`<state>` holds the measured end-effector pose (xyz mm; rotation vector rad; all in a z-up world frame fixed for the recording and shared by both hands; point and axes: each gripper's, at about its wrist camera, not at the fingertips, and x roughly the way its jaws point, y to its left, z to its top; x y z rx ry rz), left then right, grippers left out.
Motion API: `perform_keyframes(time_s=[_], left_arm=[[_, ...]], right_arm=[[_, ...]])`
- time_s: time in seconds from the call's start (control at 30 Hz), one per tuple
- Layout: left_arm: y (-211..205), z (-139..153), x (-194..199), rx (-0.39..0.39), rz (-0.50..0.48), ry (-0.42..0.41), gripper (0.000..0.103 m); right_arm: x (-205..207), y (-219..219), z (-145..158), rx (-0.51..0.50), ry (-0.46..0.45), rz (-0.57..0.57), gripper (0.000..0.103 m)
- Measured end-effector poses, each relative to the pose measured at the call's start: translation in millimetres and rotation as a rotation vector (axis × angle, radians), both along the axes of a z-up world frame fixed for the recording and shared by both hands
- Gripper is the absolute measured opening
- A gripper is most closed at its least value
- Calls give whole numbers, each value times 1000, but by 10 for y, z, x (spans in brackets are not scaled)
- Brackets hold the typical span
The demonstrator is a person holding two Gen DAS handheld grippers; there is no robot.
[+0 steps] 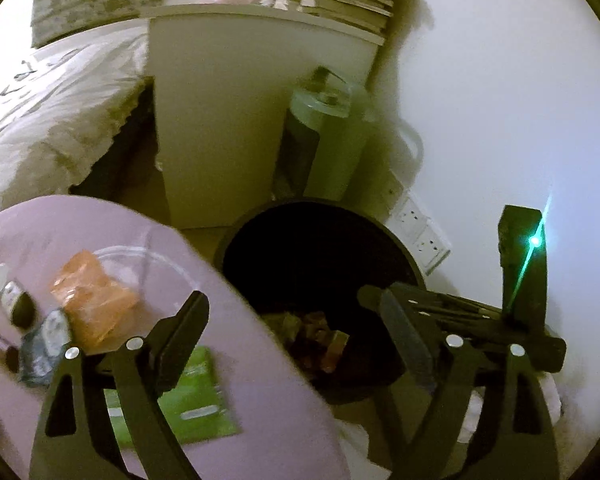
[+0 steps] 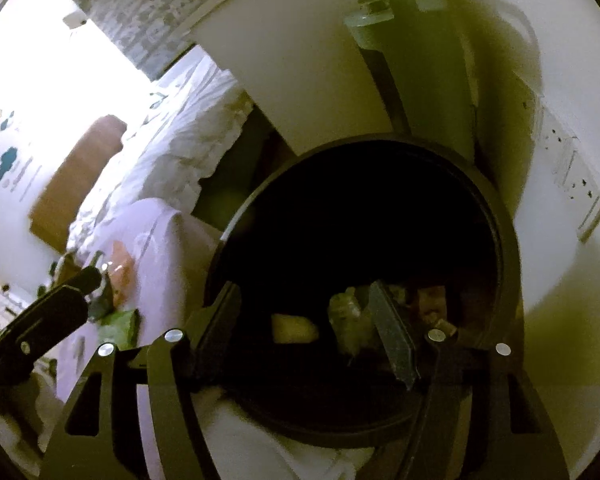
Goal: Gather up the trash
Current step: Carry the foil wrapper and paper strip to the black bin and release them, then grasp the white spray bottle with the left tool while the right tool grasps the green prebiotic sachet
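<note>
The left claw [image 1: 292,320] is spread wide, and nothing is between its fingers. One finger hangs over the pink bench [image 1: 236,320], the other over the rim of the black bin [image 1: 320,216]. The right claw [image 2: 304,312] is also spread, with its fingers apart over the mouth of the bin [image 2: 504,240], and it pinches nothing.

The trash [image 2: 340,316] lies at the bottom of the bin, below the right claw. It is a pale yellowish piece, a crumpled greenish one and some brown bits, but the bin is dark inside and I cannot tell what each piece is. In the left view only a few brown and green scraps [image 1: 312,332] show there.

On the bench more things wait: an orange bag [image 1: 88,296] on a clear plate [image 1: 160,256], a green packet [image 1: 204,396] partly hidden behind the left finger, and a grey crumpled wrapper [image 1: 44,344]. Small things at the left edge are cut off and blurred.

Behind the bin stands a white cabinet [image 1: 220,120], with a stack of books [image 1: 344,0] on top, cut by the frame. Beside the cabinet leans a pale green roll [image 1: 328,140]. A bed [image 1: 40,112] is at the left, and wall sockets [image 1: 420,232] at the right.
</note>
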<state>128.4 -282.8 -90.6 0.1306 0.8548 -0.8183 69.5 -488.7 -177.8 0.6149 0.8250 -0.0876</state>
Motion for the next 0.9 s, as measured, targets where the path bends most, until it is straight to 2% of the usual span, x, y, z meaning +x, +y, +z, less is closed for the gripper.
perform_keyframes(time_s=[0.13,0.27,0.53,0.73,0.83,0.87,0.9], left_arm=[[300,44,48,-3,70,-20,94],[735,37,137,-4,167,-16,94],[1763,-17,249,53,415,-78,94],[2298,-150,305,127,518,-96,92],[2481,-267,304,144,527,-57,82],[2516,-308,311,155,526,-41,79],[2552,-339,314,163,525,-32,76]], right_arm=[[77,157,62,-4,-12,49,67],[236,474,169,-35,-35,159,67],[467,1341,382,-151,-83,464,67],[567,1920,394,-312,-78,666,67],[637,2101,358,-414,-58,741,67],[673,2160,337,-457,-47,768,70],[707,2244,321,-511,-37,802,81]])
